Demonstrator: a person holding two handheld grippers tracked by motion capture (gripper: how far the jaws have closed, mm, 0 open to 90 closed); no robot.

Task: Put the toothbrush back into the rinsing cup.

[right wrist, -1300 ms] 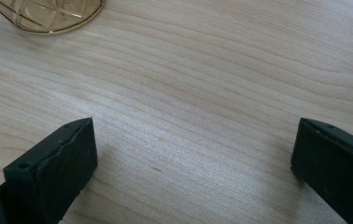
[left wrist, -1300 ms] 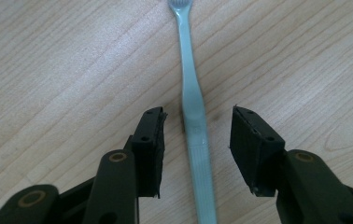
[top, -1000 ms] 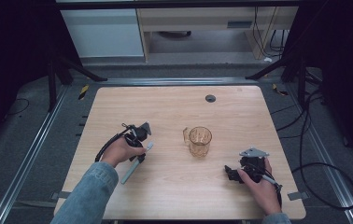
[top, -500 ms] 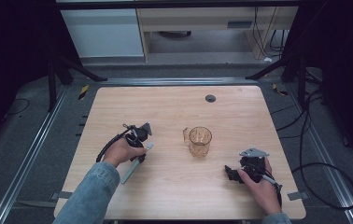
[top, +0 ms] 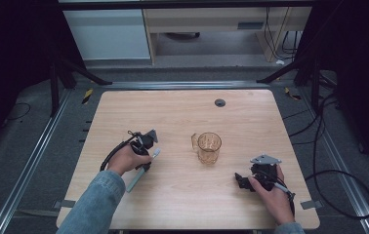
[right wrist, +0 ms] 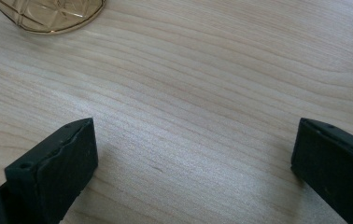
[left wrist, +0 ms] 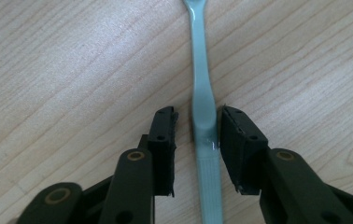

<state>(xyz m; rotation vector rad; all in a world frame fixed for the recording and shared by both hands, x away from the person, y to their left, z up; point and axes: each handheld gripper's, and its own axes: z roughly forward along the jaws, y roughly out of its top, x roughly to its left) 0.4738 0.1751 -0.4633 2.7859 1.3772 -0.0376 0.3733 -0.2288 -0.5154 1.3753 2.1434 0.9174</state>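
straddling the pale green toothbrush (left wrist: 202,112) flat on the wooden table (top: 182,112), left gripper (left wrist: 198,135) jaws have just been closing, not yet pinching. centre the handle before squeezing. right gripper (right wrist: 193,154) rests open near the amber glass mug (top: 208,147).

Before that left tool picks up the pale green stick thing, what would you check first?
1. The pale green plastic toothbrush lies between the left gripper fingers: ok.
2. Fingers pressing on its handle: not ok; they have just been closing, but a gap shows on the left side, and whether the right one touches I cannot tell.
3. Toothbrush flat on the light wooden table: ok.
4. The amber patterned glass cup stands upright, apart from both grippers: ok.
5. Right gripper open, nothing between its fingers: ok.
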